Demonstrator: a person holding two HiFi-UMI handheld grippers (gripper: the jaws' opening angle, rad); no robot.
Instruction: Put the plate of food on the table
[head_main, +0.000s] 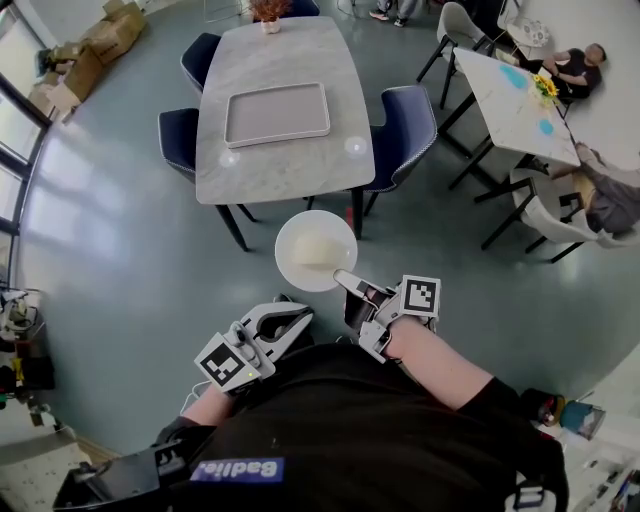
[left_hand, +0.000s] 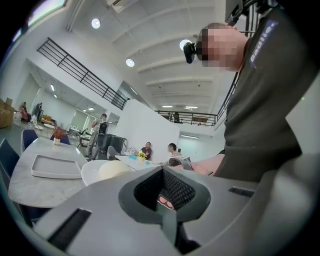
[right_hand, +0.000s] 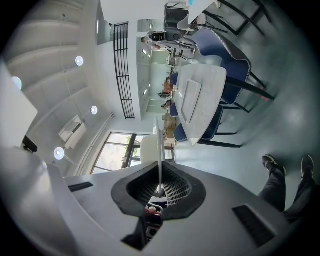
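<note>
My right gripper (head_main: 345, 278) fingers pinch plate (head_main: 292, 262) at near-right rim; counter (head_main: 285, 170) lies straight beyond, far side. Left gripper (head_main: 300, 316) fingers together, empty.

left gripper (head_main: 298, 317), right gripper (head_main: 345, 279): grey shells, black-white marker cubes (head_main: 224, 364) | fingers (left_hand: 178, 189): black mesh pads | shirt (head_main: 370, 440): black, short-sleeved

1. Open floor (head_main: 130, 270) lay between the person and the near end of the counter (head_main: 285, 172); the plate (head_main: 295, 268) hung over that floor, just short of the edge.
2. A tray (head_main: 277, 113) filled the counter's middle, with a bare strip between it and the near edge.
3. Blue chairs (head_main: 405, 125) stood against both long sides, crowding the flanks.
4. A potted plant (head_main: 270, 12) stood at the far end.
</note>
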